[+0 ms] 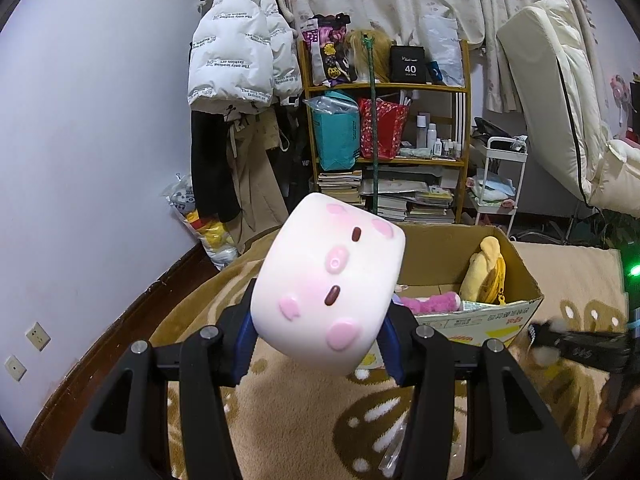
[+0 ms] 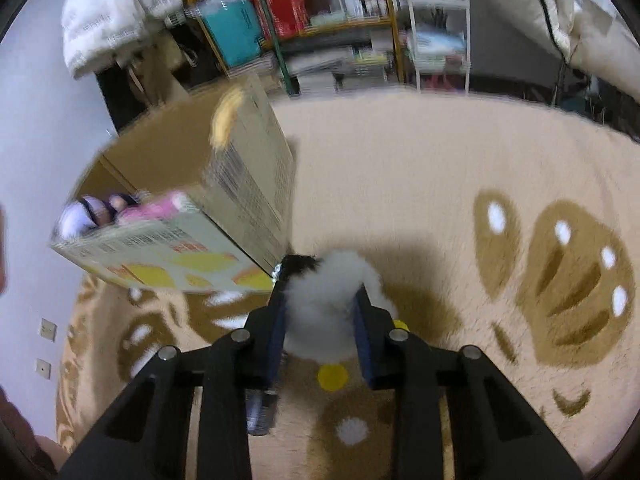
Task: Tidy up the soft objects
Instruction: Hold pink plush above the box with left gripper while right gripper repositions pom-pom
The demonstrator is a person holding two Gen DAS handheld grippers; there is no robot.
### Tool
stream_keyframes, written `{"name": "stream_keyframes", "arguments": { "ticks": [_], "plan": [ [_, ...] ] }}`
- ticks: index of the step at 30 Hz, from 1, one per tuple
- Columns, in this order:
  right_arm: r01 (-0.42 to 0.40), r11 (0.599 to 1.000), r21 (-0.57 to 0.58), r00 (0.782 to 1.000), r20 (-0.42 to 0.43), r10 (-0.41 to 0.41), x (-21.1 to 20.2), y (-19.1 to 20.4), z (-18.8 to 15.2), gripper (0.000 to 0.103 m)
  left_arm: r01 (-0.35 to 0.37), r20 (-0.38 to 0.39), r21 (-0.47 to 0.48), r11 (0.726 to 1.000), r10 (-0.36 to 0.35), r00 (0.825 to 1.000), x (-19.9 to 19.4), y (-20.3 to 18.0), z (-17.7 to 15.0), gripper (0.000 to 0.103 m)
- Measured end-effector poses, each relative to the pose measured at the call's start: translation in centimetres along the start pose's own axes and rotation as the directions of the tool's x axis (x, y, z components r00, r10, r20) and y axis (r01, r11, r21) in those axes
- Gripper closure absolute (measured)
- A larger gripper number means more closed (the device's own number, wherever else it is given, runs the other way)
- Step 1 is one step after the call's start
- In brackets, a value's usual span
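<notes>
1. Left gripper point(image 1: 318, 322) has its jaws closed on the pink pig squishy point(image 1: 328, 280) — held in the air, short of the cardboard box point(image 1: 500, 312).
2. Right gripper point(image 2: 320, 316) has its jaws pinched around the white fluffy toy point(image 2: 328, 300), low over the rug point(image 2: 440, 184), just beside the box corner; blur hides how firm the grip is.
3. We carry the pig over the rim before opening — the yellow plush point(image 1: 486, 272) and pink toy point(image 1: 430, 303) already crowd that near side, so we aim for free floor further in.
4. We confirm the fluffy grip before lifting it.
</notes>
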State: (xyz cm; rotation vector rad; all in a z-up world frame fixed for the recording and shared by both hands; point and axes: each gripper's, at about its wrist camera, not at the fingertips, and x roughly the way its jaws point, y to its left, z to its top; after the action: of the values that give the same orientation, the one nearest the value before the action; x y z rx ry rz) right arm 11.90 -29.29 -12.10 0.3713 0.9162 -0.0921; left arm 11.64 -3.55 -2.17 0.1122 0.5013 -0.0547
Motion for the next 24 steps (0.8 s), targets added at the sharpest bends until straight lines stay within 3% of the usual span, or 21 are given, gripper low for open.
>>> {"name": "stream_keyframes", "arguments": {
  "ticks": [2, 3, 8, 13, 17, 21, 24],
  "plan": [
    [-0.009, 1.0, -0.014, 0.998, 0.056, 0.009, -1.9, 0.6, 0.6, 0.077, 0.004, -0.006, -0.004, 1.0, -0.004, 1.0, 0.1, 0.0, 0.2, 0.053],
    [-0.021, 1.0, -0.017, 0.996, 0.081, 0.022, -2.7, 0.9, 1.0, 0.1, 0.003, -0.009, -0.008, 1.0, -0.003, 1.0, 0.2, 0.0, 0.4, 0.053],
    [-0.052, 0.997, -0.052, 0.986, 0.156, 0.059, -5.2, 2.8, 2.9, 0.102, 0.03, -0.022, -0.042, 0.999, -0.031, 0.999, 1.1, 0.0, 1.4, 0.053],
    [-0.06, 0.998, -0.016, 0.997, 0.04, 0.06, -2.3, 1.8, 2.0, 0.102, 0.016, -0.036, -0.039, 0.999, -0.018, 0.999, 1.8, -0.2, 1.3, 0.053],
    [-0.042, 0.999, -0.035, 0.999, -0.033, 0.041, -0.3, 1.7, 0.9, 0.098, 0.02, -0.039, -0.038, 0.999, -0.021, 0.999, 1.9, -0.3, 1.3, 0.052],
    [-0.031, 0.998, -0.052, 0.998, -0.062, 0.028, 0.8, 2.2, 0.3, 0.067, 0.019, -0.049, -0.034, 0.999, -0.021, 0.999, 2.2, -0.5, 1.0, 0.052],
    [-0.009, 0.998, -0.056, 0.996, -0.086, 0.005, 1.9, 1.9, 0.0, 0.061, 0.021, -0.05, -0.037, 0.999, -0.023, 0.999, 2.2, -0.5, 1.0, 0.052]
  ]
}}
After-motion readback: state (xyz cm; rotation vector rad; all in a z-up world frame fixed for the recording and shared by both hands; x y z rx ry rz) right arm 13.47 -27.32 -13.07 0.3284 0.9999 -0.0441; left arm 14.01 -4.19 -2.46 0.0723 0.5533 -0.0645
